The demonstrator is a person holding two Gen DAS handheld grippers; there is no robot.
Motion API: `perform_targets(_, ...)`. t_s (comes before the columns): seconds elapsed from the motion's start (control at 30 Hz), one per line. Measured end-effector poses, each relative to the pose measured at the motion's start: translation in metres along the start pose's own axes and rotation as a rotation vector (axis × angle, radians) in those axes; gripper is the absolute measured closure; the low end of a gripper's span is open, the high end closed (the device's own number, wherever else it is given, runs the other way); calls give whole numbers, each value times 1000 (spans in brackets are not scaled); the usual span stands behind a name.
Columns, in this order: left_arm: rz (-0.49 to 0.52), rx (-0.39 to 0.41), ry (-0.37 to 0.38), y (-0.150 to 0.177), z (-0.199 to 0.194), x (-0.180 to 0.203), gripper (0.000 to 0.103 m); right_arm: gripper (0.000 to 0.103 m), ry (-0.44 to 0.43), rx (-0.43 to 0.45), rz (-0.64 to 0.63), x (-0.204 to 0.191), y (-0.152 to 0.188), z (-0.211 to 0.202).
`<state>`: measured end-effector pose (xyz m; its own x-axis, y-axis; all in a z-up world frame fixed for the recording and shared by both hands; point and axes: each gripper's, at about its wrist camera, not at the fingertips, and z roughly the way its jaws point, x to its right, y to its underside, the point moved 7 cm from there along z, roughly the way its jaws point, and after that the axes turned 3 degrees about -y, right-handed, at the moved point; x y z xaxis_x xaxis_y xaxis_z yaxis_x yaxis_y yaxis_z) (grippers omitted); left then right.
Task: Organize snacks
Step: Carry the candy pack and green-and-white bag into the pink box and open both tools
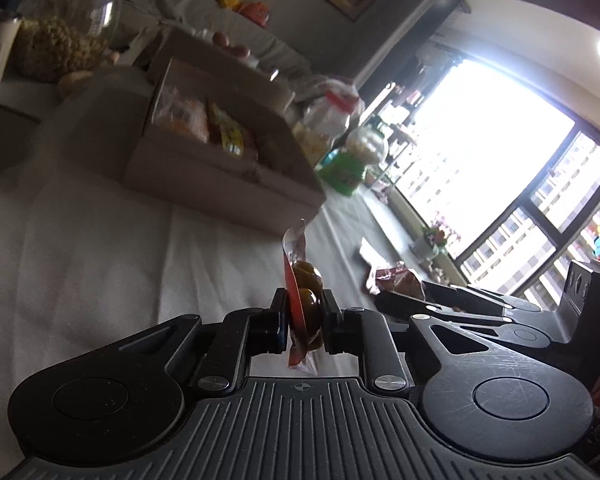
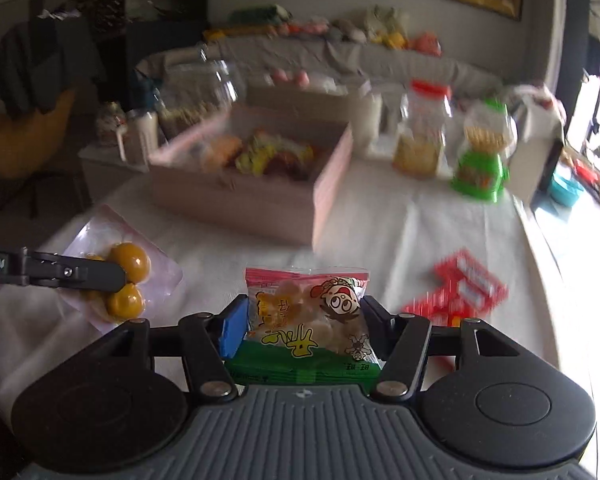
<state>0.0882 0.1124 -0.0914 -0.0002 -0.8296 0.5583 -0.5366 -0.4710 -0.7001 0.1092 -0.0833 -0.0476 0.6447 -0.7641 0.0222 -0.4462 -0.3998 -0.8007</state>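
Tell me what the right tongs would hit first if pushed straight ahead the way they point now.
Most likely the cardboard box of snacks, straight ahead across bare tablecloth. The right tongs point slightly down, clamping a snack packet, so that might brush the cloth first; depth is unclear.

Green-and-pink cartoon packet (image 2: 308,320); red wrappers (image 2: 466,288)

Matt white cloth on the worktop (image 2: 400,232), matt cardboard box (image 2: 236,200), glossy clear plastic egg pouch (image 2: 128,280), glossy printed snack bag (image 2: 312,320), clear plastic jar (image 2: 422,132) far right.
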Motion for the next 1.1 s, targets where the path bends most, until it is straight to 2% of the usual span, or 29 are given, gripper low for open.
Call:
perform_targets(0.17, 157, 248, -14, -102, -33, 26, 83, 43, -19, 189, -66, 1, -103, -28)
perform_targets(0.23, 198, 301, -22, -143, -33, 36, 83, 43, -30, 236, -47, 8, -151, -26)
perform_targets(0.3, 180, 294, -33, -180, -19, 39, 83, 43, -33, 250, -4, 17, -191, -16)
perform_targets(0.37, 140, 223, -43, -205, 8, 34, 83, 43, -31, 234, 48, 27, -219, 3)
perform_targets(0.43, 91, 149, -30, -221, 38, 25, 83, 43, -24, 204, 89, 33, -232, 24)
perform_targets(0.57, 44, 39, -52, -232, 100, -7, 83, 43, -19, 119, 97, 35, -224, 67)
perform_targets(0.63, 50, 14, -107, -231, 129, -29, 84, 43, -26, 68, 90, 33, -211, 88)
perform_targets(0.7, 79, -82, -184, -221, 160, -50, 81, 43, -39, -3, 84, 30, -195, 113)
perform_targets(0.77, 127, -105, -215, -214, 174, -59, 76, 43, -46, -69, 76, 23, -175, 137)
perform_targets(0.83, 145, -78, -200, -214, 172, -60, 76, 42, -63, -117, 70, 16, -158, 157)
perform_targets(0.9, 86, -27, -168, -218, 157, -61, 76, 42, -132, -169, 44, 4, -143, 172)
perform_targets(0.97, 44, 15, -180, -221, 141, -64, 76, 42, -164, -201, 50, 1, -134, 178)
perform_targets(1.03, 50, 70, -205, -221, 121, -64, 76, 42, -182, -172, 77, 3, -136, 172)
perform_targets(1.1, 73, 146, -198, -219, 98, -58, 76, 37, -180, -108, 114, 13, -140, 155)
